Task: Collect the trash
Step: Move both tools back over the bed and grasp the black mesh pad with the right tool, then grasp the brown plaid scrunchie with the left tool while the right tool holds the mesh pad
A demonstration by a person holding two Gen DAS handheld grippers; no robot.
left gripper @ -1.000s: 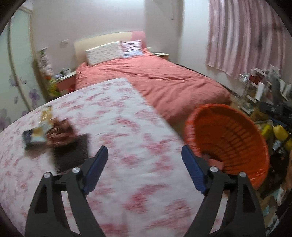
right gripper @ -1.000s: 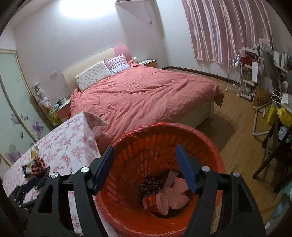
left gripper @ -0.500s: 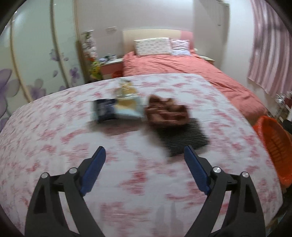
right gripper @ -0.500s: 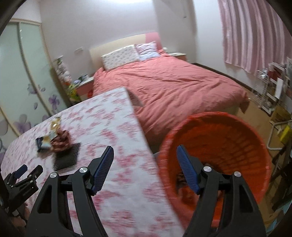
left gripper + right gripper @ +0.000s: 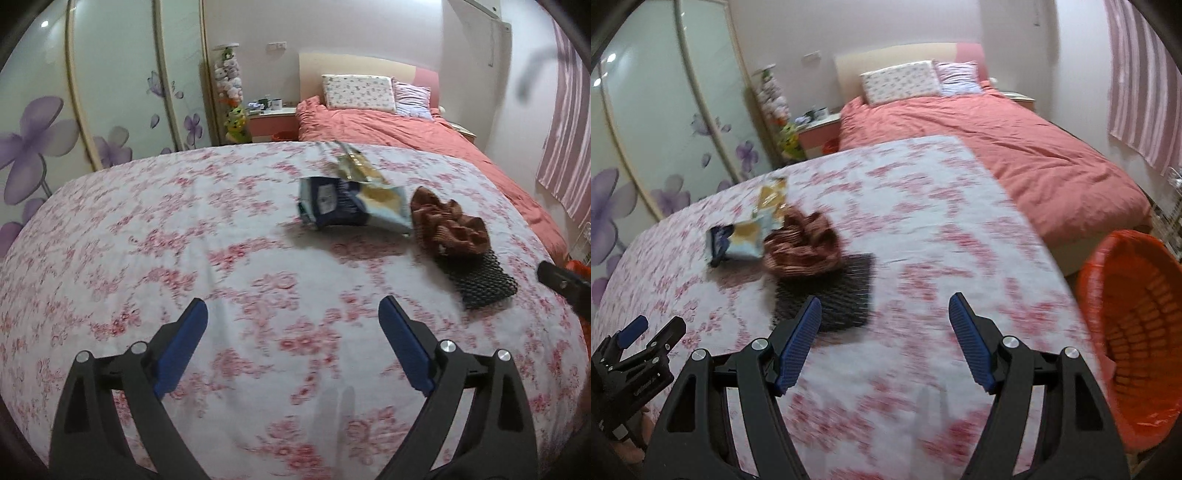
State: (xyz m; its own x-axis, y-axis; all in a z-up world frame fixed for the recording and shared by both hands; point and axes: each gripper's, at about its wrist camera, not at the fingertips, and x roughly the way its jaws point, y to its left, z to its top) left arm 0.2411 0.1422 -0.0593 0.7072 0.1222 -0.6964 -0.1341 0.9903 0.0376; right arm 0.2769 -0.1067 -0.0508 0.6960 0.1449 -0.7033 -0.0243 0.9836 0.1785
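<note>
On the flowered table cloth lies a small heap of trash: a blue and white snack bag, a yellow wrapper behind it, a crumpled brown wrapper and a black mesh piece. The same heap shows in the right wrist view: bag, brown wrapper, black mesh. My left gripper hovers near the table's front, jaws opening, nothing between them. My right gripper is just right of the mesh, jaws opening and empty. The orange basket stands beside the table at the right.
A bed with a salmon cover lies beyond the table. A wardrobe with purple flower doors is at the left, a nightstand beside the bed. A striped curtain hangs at the right.
Both grippers swung left, away from the orange basket and over the table towards the trash heap. The jaws of both stand a little wider than before.
</note>
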